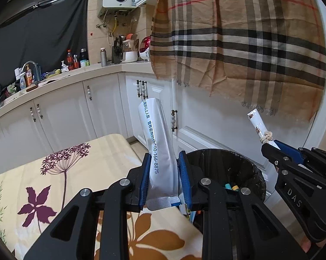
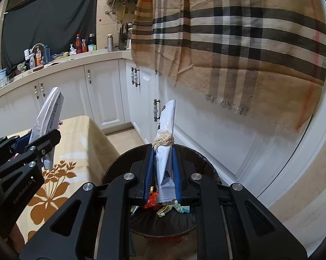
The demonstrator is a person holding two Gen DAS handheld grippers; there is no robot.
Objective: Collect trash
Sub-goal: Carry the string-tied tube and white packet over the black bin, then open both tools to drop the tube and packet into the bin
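the right gripper (image 2: 163, 173) — clamped on an upright wrapper (image 2: 166, 138) — sat directly over the bin (image 2: 206, 162); the left gripper (image 1: 166, 179), gripping a silver pouch (image 1: 160, 151), hung at its table-side rim.

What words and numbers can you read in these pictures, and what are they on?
"00-166-8875": on the silver pouch, in blue; first digits hidden. The Chinese characters above are too blurred to read.
"DAS": on the right gripper, on its black body.
"CenRobot.AI", roughly: on the left gripper, small and hard to read.
White wrapper: print too creased to read.
Bottles on the counter: labels too small.
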